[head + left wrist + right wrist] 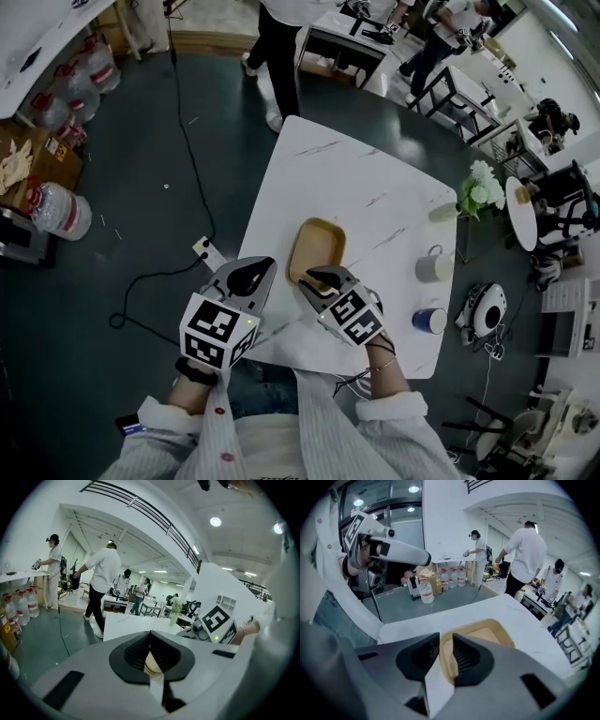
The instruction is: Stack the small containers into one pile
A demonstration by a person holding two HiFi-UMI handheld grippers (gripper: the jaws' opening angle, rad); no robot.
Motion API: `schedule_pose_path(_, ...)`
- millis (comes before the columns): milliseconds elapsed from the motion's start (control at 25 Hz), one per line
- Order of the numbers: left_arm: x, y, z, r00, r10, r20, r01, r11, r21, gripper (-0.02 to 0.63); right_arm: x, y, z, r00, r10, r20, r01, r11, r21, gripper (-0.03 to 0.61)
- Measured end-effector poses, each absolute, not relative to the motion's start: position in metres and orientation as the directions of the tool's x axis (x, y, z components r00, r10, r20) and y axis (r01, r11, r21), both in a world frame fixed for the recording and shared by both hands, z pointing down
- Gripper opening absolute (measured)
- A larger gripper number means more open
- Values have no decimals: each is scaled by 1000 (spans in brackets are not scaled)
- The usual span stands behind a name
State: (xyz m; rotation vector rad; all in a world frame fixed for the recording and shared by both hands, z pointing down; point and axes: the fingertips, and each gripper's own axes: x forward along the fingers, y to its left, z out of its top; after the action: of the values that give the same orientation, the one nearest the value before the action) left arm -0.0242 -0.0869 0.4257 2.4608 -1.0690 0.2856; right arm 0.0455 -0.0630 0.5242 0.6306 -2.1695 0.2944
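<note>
A shallow tan container [317, 246] lies on the white table [375, 187] near its front edge. My right gripper [317, 278] is at the container's near rim. In the right gripper view the jaws [446, 651] stand one on each side of that rim [449, 667] and are shut on it. My left gripper [251, 272] hovers at the table's front left edge, just left of the container, shut and holding nothing. Only a sliver of the tan container [152, 663] shows past the left gripper's jaws [151, 651]. The right gripper's marker cube [216, 620] shows beyond them.
A grey mug [433, 265] and a blue cup [429, 321] stand near the table's right edge. A vase of white flowers [478, 192] sits at the far right corner. A black cable [159, 272] and water bottles [61, 211] lie on the floor at left. People stand beyond the table.
</note>
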Motion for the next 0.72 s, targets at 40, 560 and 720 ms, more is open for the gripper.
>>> schedule_pose_path(40, -19, -87, 423, 685, -639, 352, -729, -611, 310, 18, 46, -64, 516, -542, -352, 763, -550, 835, -5, 81)
schedule_pose_path(560, 37, -83, 354, 755, -610, 242, -656, -700, 282, 17, 75, -75, 353, -700, -647, 301, -713, 660, -237, 80)
schedule_pose_path(720, 51, -77, 328, 784, -592, 186, -620, -734, 276, 18, 89, -67, 310, -670, -719, 185, -740, 625, -249, 54)
